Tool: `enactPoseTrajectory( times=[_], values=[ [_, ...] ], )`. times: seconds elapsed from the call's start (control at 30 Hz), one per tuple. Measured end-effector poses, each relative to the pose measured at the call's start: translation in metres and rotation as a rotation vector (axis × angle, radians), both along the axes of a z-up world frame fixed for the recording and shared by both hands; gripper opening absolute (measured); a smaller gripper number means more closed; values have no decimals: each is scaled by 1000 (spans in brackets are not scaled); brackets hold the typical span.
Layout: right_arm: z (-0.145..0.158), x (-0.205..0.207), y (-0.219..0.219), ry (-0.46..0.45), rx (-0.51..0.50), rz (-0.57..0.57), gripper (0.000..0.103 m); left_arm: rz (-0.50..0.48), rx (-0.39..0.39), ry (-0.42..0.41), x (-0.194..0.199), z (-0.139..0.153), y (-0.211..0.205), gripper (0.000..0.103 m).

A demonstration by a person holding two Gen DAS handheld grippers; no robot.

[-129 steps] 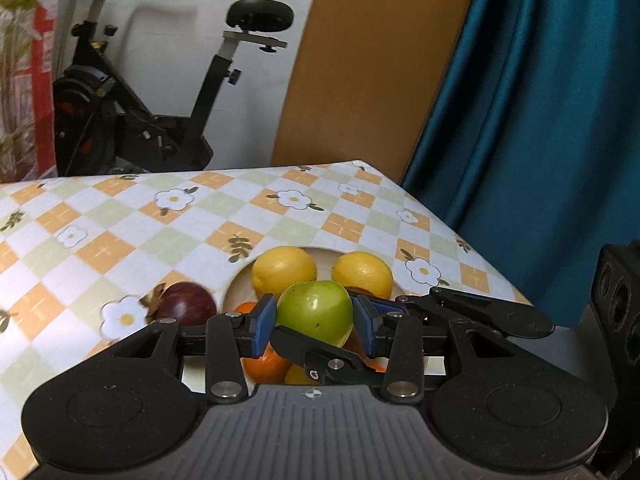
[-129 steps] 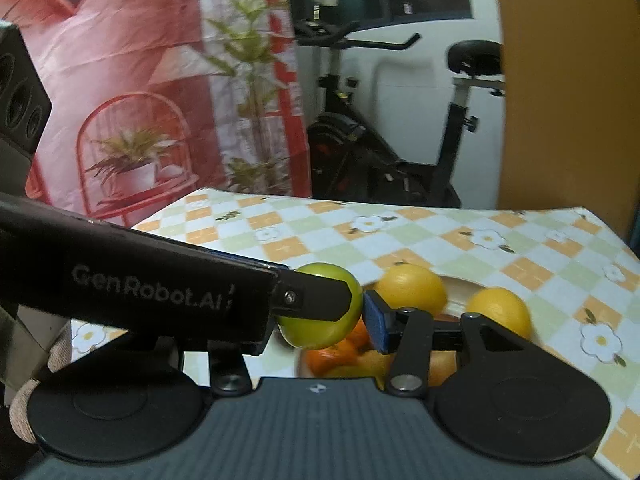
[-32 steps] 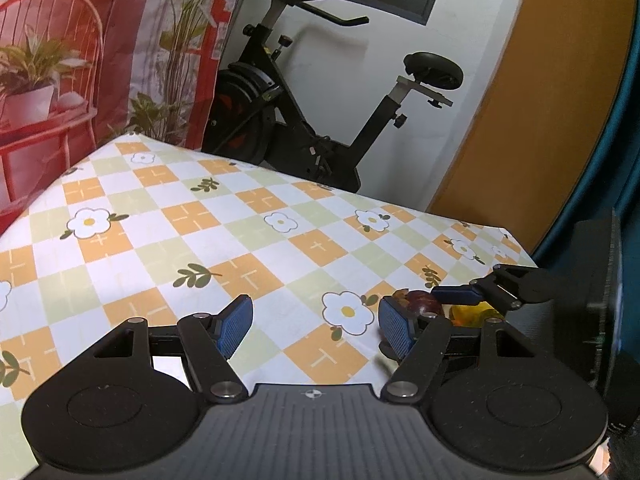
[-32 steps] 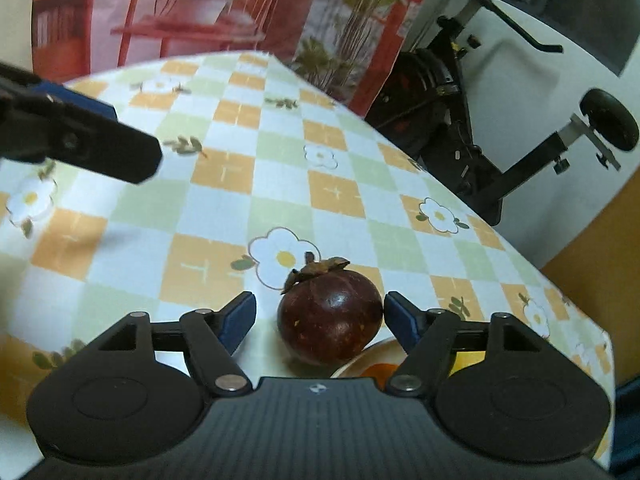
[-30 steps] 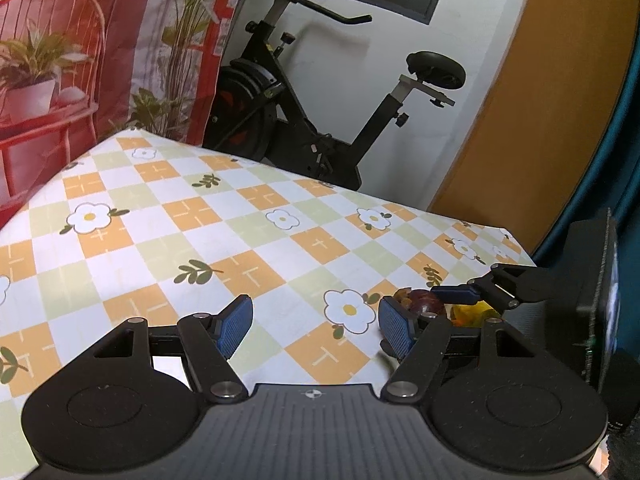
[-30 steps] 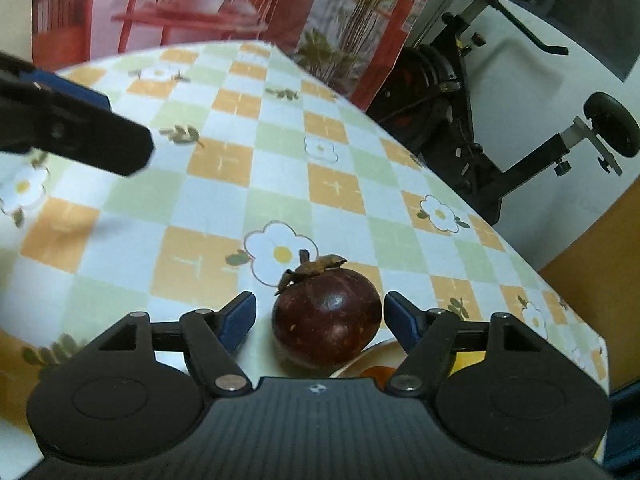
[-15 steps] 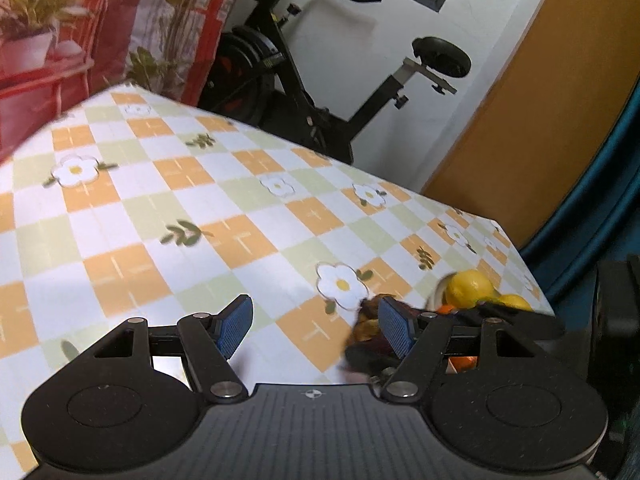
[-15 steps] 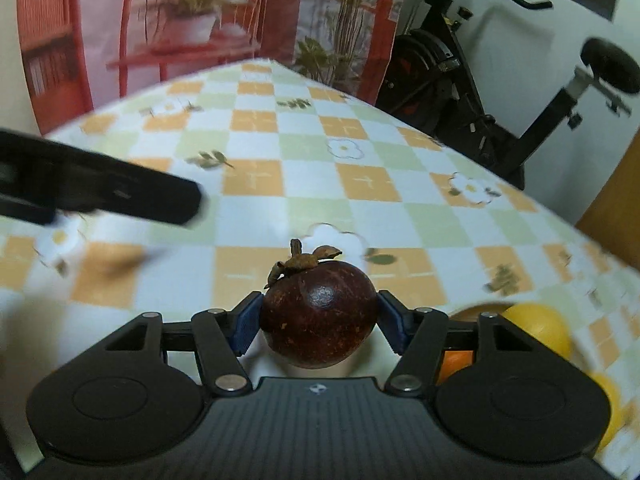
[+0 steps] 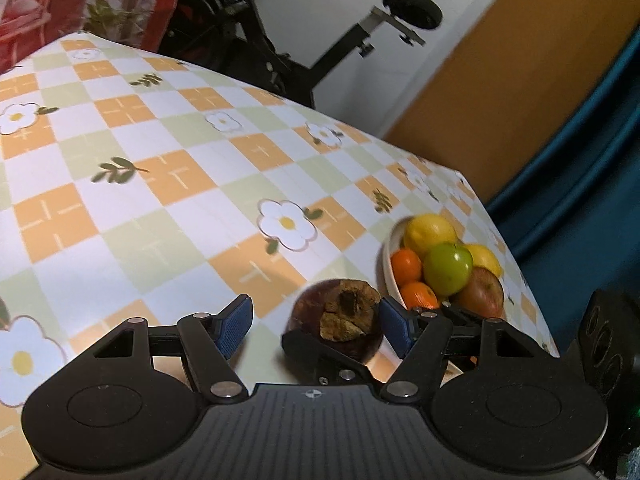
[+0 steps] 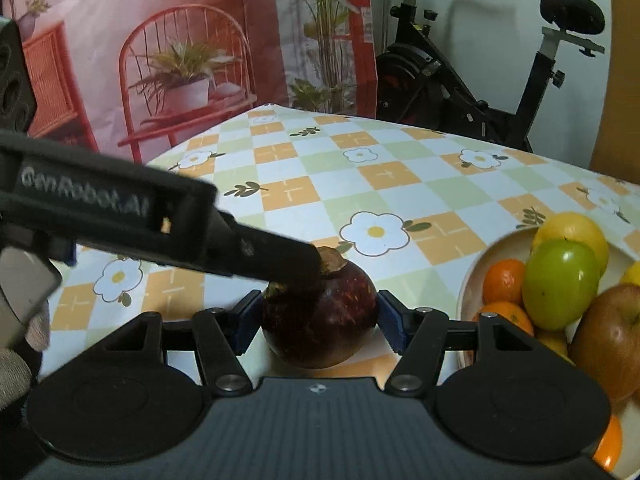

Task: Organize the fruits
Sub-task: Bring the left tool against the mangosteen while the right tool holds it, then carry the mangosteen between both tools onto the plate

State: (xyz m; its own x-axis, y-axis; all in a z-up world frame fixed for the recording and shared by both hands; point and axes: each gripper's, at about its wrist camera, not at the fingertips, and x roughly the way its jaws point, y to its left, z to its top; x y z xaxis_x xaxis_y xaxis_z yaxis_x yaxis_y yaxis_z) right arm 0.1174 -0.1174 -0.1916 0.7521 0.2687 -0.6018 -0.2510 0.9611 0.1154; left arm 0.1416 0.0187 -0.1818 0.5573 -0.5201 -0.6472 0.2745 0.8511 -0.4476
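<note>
A dark purple mangosteen sits between the blue pads of my right gripper, which is shut on it just above the flowered tablecloth. In the left wrist view the mangosteen shows its dry brown cap, with a black finger of the right gripper under it. My left gripper is open, its pads standing wide on either side. One left finger reaches over the mangosteen's top; I cannot tell whether it touches. A white bowl to the right holds lemons, oranges, a green apple and a red apple.
The bowl stands near the table's right edge, by a teal curtain. An exercise bike stands behind the table, against a wall. The checked tablecloth stretches left and far. A gloved hand shows at the lower left.
My right gripper's jaws closed on the mangosteen and the gripper rolled towards level. The left gripper dipped and swung right, bringing the mangosteen and the bowl into its view.
</note>
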Motion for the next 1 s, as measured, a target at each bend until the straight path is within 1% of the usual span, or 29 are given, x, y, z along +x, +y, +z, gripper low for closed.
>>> enactPoseTrajectory(
  times=[0.23, 0.33, 0.37, 0.4, 0.47, 0.63, 0.83, 1.0],
  values=[
    [-1, -6, -4, -15, 18, 8, 63, -34, 40, 8, 2, -7, -18, 72],
    [-2, -8, -6, -19, 24, 12, 63, -37, 31, 10, 4, -9, -19, 70],
    [-3, -8, -5, -20, 24, 12, 63, -40, 29, 9, 4, -10, -19, 68],
    [-3, -9, -5, -21, 23, 14, 63, -46, 23, 7, 4, -10, -19, 64],
    [-2, -10, -5, -21, 18, 12, 63, -58, 16, 3, 4, -10, -21, 61],
    [2, -17, -5, -35, -6, 2, 66, -65, 25, -7, 4, -11, -24, 62],
    [-2, -20, -9, -19, 18, -6, 64, -69, 38, -14, 2, -12, -26, 62],
    [-2, -20, -12, -24, 52, -15, 64, -69, 52, -28, -1, -8, -26, 62]
  ],
)
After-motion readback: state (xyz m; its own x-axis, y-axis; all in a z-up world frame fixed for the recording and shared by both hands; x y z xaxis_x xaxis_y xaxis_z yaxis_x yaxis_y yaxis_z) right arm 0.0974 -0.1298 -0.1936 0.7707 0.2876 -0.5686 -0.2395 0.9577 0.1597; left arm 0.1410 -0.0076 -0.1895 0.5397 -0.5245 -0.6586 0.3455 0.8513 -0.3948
